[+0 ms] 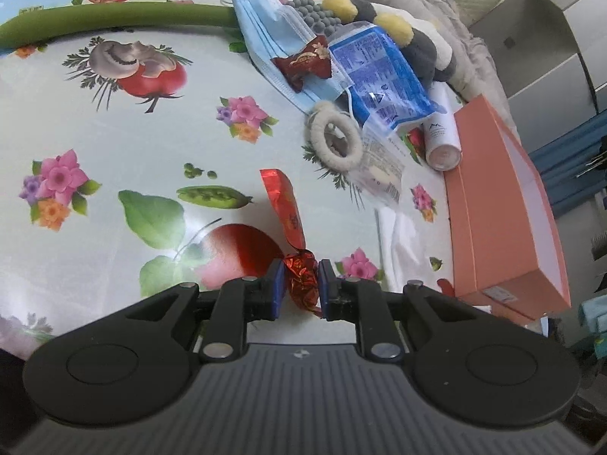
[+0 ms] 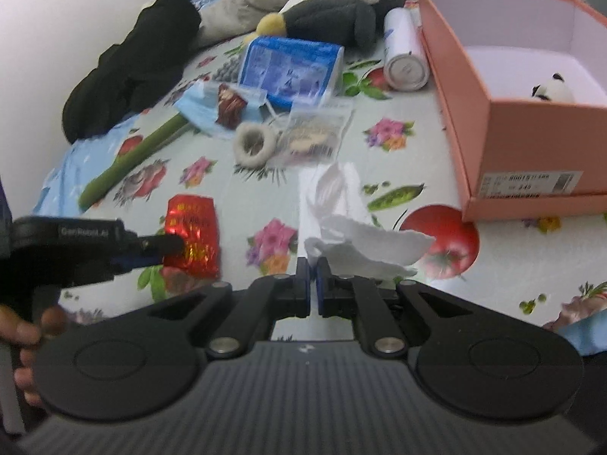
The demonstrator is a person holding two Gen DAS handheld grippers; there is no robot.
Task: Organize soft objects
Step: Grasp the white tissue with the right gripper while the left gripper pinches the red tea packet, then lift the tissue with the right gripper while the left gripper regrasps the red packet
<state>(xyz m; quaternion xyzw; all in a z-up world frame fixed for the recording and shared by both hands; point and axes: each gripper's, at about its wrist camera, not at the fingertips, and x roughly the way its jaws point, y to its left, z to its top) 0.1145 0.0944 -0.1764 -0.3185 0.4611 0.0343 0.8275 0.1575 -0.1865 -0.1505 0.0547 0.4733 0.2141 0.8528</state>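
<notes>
My left gripper [image 1: 301,284] is shut on the twisted end of a red foil packet [image 1: 284,204], low over the flowered tablecloth [image 1: 114,132]. In the right wrist view the same gripper [image 2: 167,250] comes in from the left on that packet [image 2: 195,227], with a person's hand [image 2: 30,326] behind it. My right gripper [image 2: 313,276] is shut on a corner of a crumpled white tissue [image 2: 364,250], which hangs off to the right above the cloth. An open salmon shoebox [image 2: 531,121] with a small panda plush [image 2: 550,91] inside stands at the right.
Farther back lies a pile: blue face mask [image 1: 265,38], dark red wrapper [image 1: 303,62], blue pack [image 1: 379,72], fuzzy ring [image 1: 334,140], clear bag [image 1: 379,174], white bottle [image 1: 442,140], penguin plush [image 2: 326,15]. A green tube [image 1: 114,19] and black cloth [image 2: 129,57] lie left.
</notes>
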